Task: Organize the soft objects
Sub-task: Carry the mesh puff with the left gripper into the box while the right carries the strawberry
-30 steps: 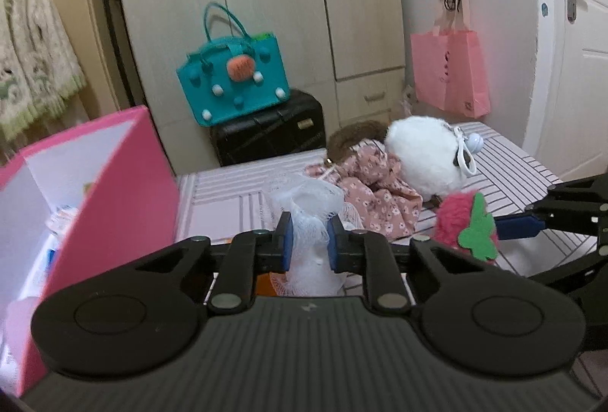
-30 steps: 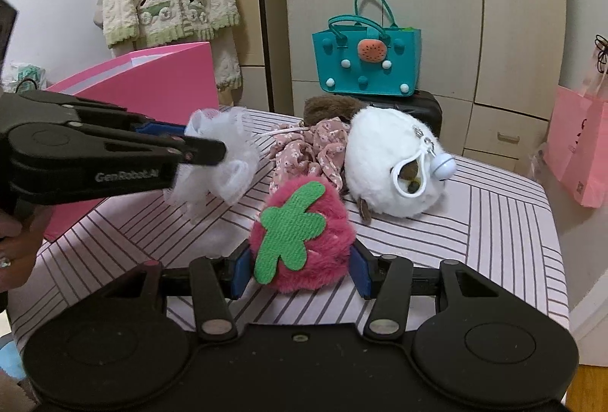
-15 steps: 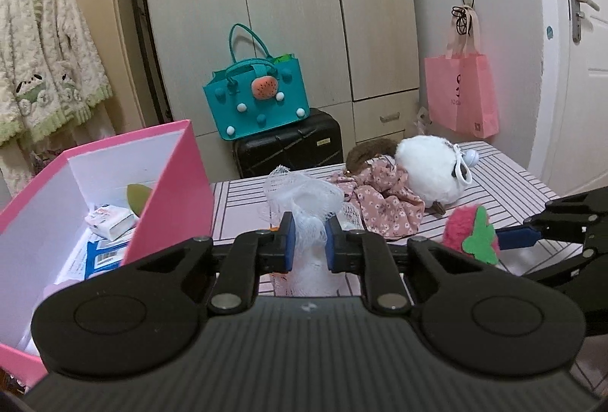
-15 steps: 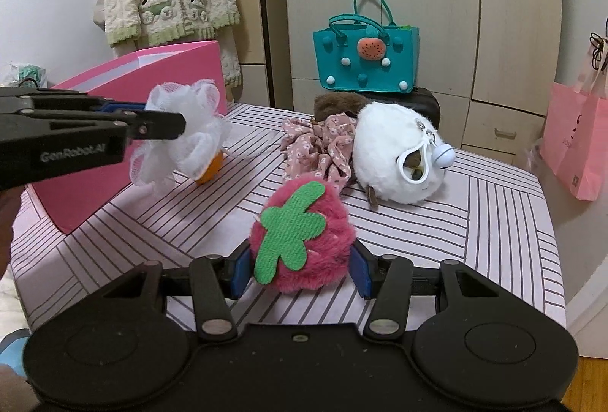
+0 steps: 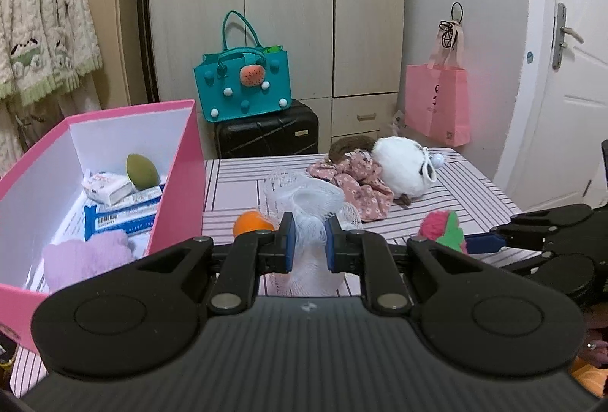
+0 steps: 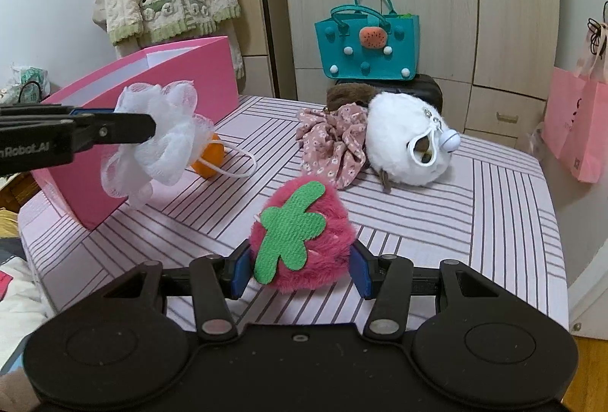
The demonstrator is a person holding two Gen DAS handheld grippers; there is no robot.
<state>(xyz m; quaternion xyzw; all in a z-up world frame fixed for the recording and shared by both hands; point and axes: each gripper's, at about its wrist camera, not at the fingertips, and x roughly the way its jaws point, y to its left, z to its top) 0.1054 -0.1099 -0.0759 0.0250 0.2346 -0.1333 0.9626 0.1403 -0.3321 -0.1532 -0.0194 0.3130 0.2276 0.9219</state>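
A: White netting was between the blue pads of the left gripper (image 5: pixel 307 245). The jaws were pressed tight on the mesh bath puff (image 6: pixel 159 138), and the puff hung in the air, above the striped table (image 6: pixel 475 222) and just beside the pink box (image 5: pixel 178 165).

B: And the right gripper (image 6: pixel 300 269)?

A: It clasped the pink plush strawberry (image 6: pixel 304 241) from both sides. The green felt leaf faced the camera. I could not tell if the strawberry touched the table.

B: What lay near the puff?

A: A small orange ball (image 6: pixel 209 157) lay on the table just behind it, close to the box wall. A white cord loop from the puff hung beside the ball.

B: What was in the box?

A: A lilac fluffy thing (image 5: pixel 87 256), some white and blue packets (image 5: pixel 121 199) and a green egg-shaped sponge (image 5: pixel 140 172).

B: And farther away?

A: At the far side of the table lay a floral scrunchie (image 6: pixel 334 146), touching a white plush toy (image 6: pixel 402 142). Behind the table a teal bag (image 6: pixel 364 47) stood on a black suitcase (image 5: pixel 266 131).
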